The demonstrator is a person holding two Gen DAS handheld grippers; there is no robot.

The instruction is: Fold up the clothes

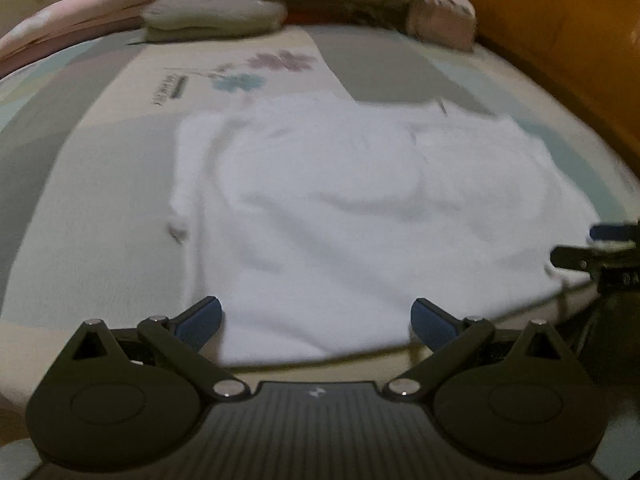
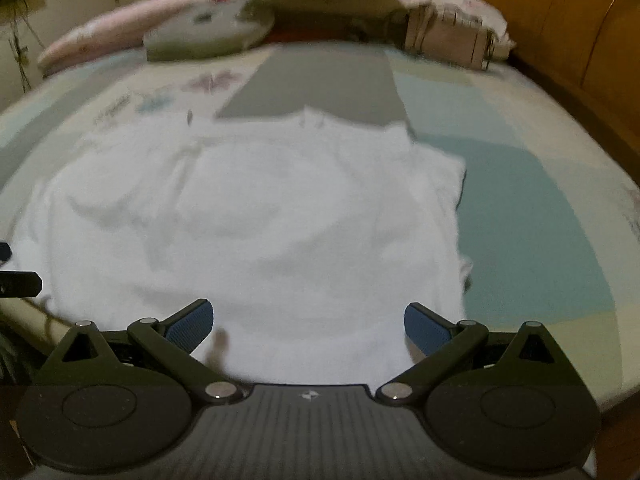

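Note:
A white garment (image 1: pixel 352 208) lies spread flat on the bed, its near hem towards me and its sleeves folded in at both sides. My left gripper (image 1: pixel 316 326) hangs open over the near hem, blue pads wide apart, nothing between them. In the right wrist view the same white garment (image 2: pixel 256 224) fills the middle. My right gripper (image 2: pixel 308 330) is open above its near edge and holds nothing. The right gripper's tip (image 1: pixel 600 252) shows at the right edge of the left wrist view. The left gripper's tip (image 2: pixel 16 276) shows at the left edge of the right view.
The patchwork bedsheet (image 2: pixel 532 216) has grey, teal and cream panels with flower prints. Pillows and a pink quilt (image 2: pixel 248 12) are piled at the far side. A wooden headboard (image 2: pixel 568 36) curves along the right. The bed's near edge runs just under the grippers.

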